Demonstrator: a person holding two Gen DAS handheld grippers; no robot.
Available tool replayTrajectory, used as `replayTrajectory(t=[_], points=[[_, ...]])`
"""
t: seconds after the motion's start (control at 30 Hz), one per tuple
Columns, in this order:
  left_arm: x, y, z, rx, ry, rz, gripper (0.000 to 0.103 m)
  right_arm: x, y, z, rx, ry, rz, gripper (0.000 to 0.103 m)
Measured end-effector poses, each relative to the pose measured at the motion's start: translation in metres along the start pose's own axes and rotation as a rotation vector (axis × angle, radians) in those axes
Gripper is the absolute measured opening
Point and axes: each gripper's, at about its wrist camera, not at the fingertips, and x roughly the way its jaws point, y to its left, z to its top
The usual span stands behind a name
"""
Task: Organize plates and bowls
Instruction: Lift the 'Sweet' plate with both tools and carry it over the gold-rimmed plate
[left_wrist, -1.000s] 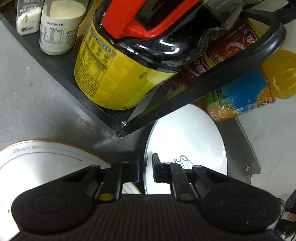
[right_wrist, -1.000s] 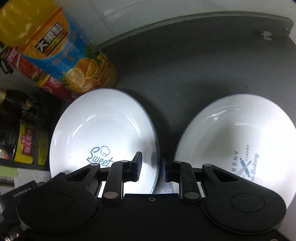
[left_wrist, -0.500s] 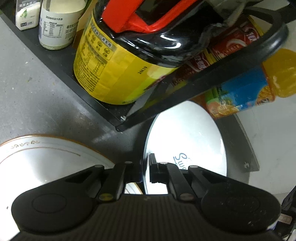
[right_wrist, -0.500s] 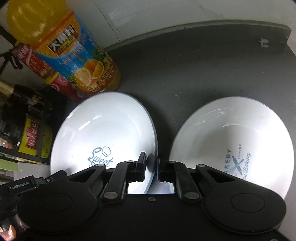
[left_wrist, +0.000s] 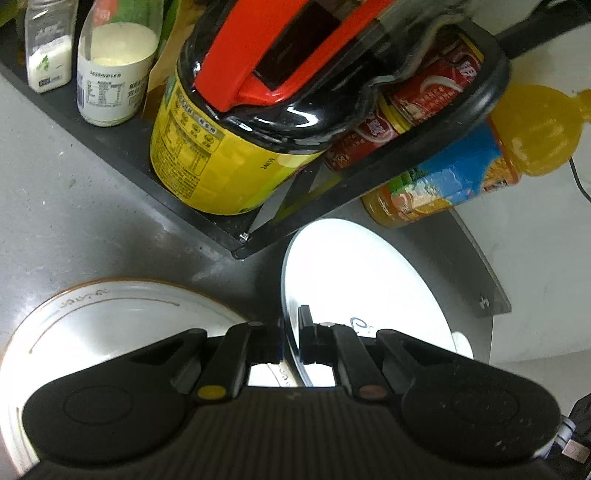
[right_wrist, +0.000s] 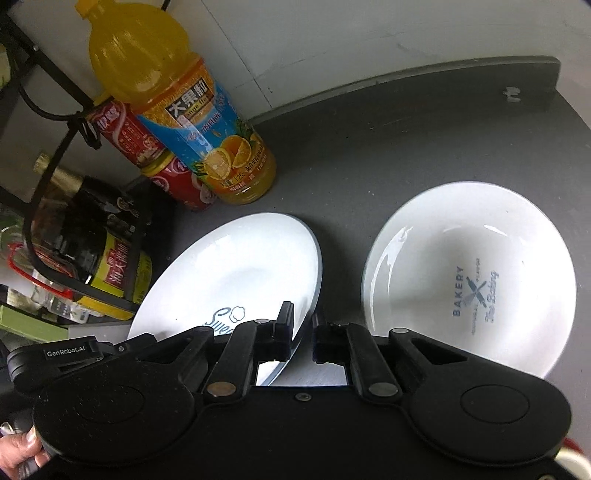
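Note:
A white "Sweet" plate (left_wrist: 354, 280) is tilted up off the dark counter. My left gripper (left_wrist: 291, 339) is shut on its near left rim. The same plate shows in the right wrist view (right_wrist: 236, 273), and my right gripper (right_wrist: 301, 332) is shut on its right rim. A white "Bakery" bowl (right_wrist: 472, 273) sits on the counter to the right of the right gripper. A gold-trimmed white plate (left_wrist: 110, 325) lies flat to the left, under the left gripper's body.
A black wire rack (left_wrist: 369, 177) holds a yellow-labelled jar (left_wrist: 221, 162), cans and bottles just behind the plates. An orange juice bottle (right_wrist: 192, 122) stands beside it near the wall. The counter's back edge (right_wrist: 480, 66) curves right.
Both grippers closed on the "Sweet" plate's rims. The plate has lifted and tilted up off the counter, and both views have pulled back.

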Motion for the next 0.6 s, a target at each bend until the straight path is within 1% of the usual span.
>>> replayTrajectory(t=[0.27,0.4,0.53,0.6], points=[[-0.018,-0.002,0.001,0.056,0.005,-0.022,0.005,-0.024,0.009,-0.014,0.037,-0.044,0.006,0.009],[-0.031,0.001,0.002,0.077,0.004,-0.034,0.005,-0.029,0.015,-0.023,0.044,-0.051,0.009,0.01],[-0.04,0.007,0.003,0.092,0.007,-0.029,0.005,-0.034,0.02,-0.033,0.063,-0.052,0.005,0.01],[-0.042,0.011,0.002,0.092,0.018,-0.035,0.005,-0.038,0.024,-0.039,0.06,-0.06,0.002,0.01]])
